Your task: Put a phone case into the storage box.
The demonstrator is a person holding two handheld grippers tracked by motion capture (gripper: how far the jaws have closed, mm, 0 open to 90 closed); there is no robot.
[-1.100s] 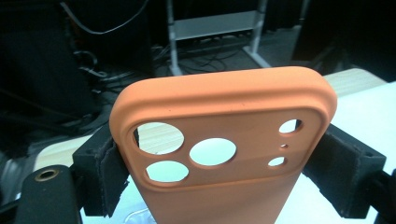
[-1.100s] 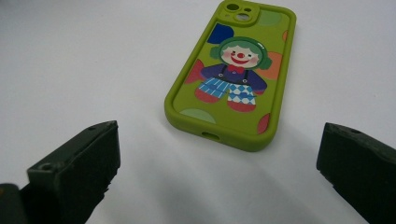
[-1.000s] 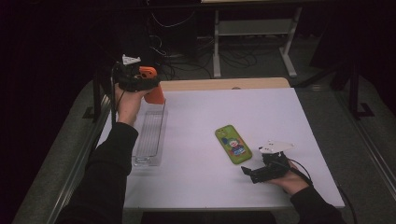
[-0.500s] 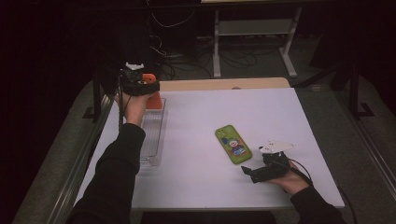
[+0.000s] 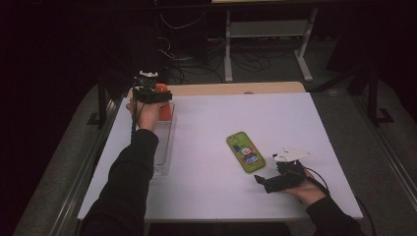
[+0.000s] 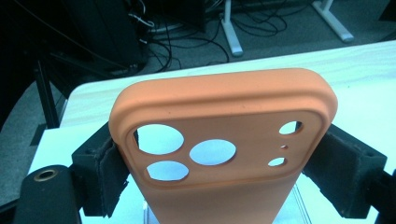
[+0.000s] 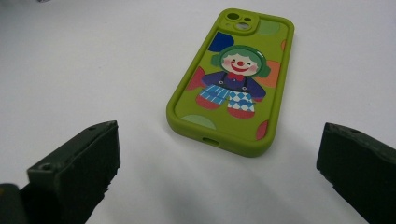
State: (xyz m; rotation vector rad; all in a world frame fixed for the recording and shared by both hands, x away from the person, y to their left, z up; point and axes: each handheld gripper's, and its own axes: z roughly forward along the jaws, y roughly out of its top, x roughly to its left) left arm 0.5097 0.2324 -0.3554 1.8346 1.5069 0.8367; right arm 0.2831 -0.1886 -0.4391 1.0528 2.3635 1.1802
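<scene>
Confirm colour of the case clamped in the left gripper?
Plain orange phone case, no print; clearest in the left gripper view.

White table (image 5: 295,123), green clown phone case (image 5: 245,152), clear tray (image 5: 163,147) at left edge

The high view looks forward and down from above the person's side, taking in the whole white table (image 5: 206,147) from some way off. The left gripper view rides close behind an orange phone case (image 6: 224,140), facing the table's far edge. The right gripper view sits low and near the tabletop — facing a green clown phone case (image 7: 233,79), which the high view shares (image 5: 245,151).
</scene>
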